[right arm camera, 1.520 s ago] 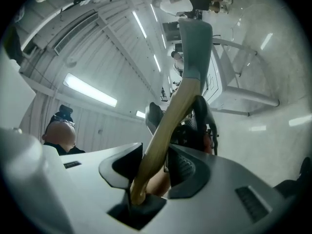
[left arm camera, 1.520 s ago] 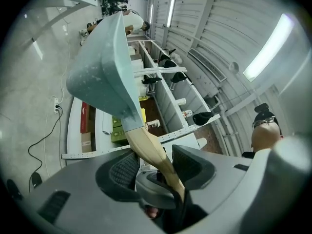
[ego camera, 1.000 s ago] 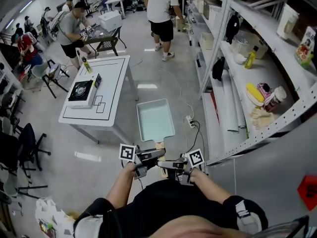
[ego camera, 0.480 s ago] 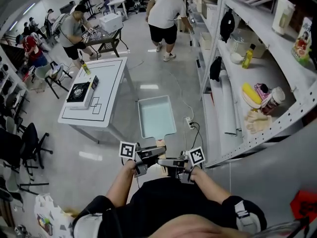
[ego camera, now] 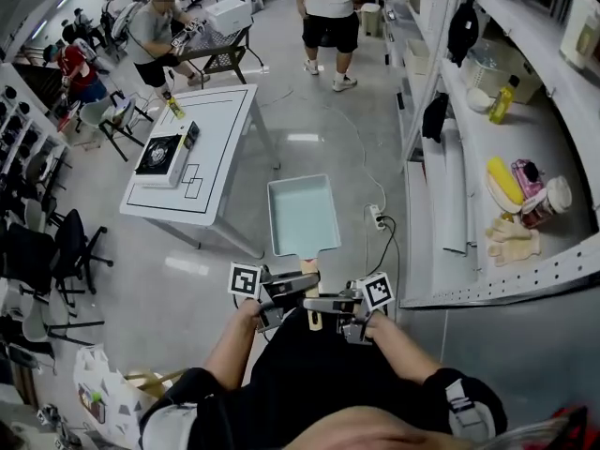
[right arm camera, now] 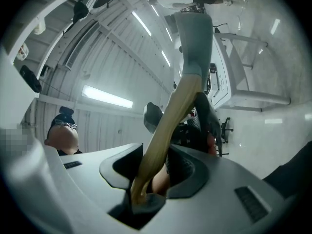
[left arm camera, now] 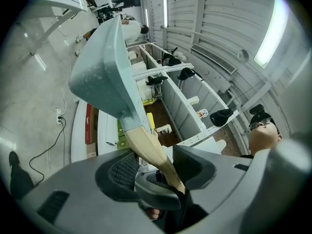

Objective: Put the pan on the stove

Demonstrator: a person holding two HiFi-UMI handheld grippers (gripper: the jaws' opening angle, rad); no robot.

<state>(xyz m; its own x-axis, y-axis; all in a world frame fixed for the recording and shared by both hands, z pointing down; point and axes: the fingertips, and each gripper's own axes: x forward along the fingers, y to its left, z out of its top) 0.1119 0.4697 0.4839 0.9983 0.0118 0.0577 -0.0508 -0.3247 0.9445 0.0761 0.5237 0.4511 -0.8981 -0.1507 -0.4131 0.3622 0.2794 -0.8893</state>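
Between two tongs (left (ego camera: 298, 290), right (ego camera: 320, 305)), one pan (ego camera: 302, 216)

Lighting: bright, even, white, from long ceiling tubes (left arm camera: 273, 30), which burn out to glare in both gripper views. Floor (ego camera: 309, 92): glossy, with pale reflected streaks and faint shadow beneath the table (ego camera: 220, 129). Distortion: heavy fisheye, shelves (ego camera: 469, 120) bowed, black rounded corners in both gripper views. Focus: head view sharp; foreground nearest the gripper lenses soft.
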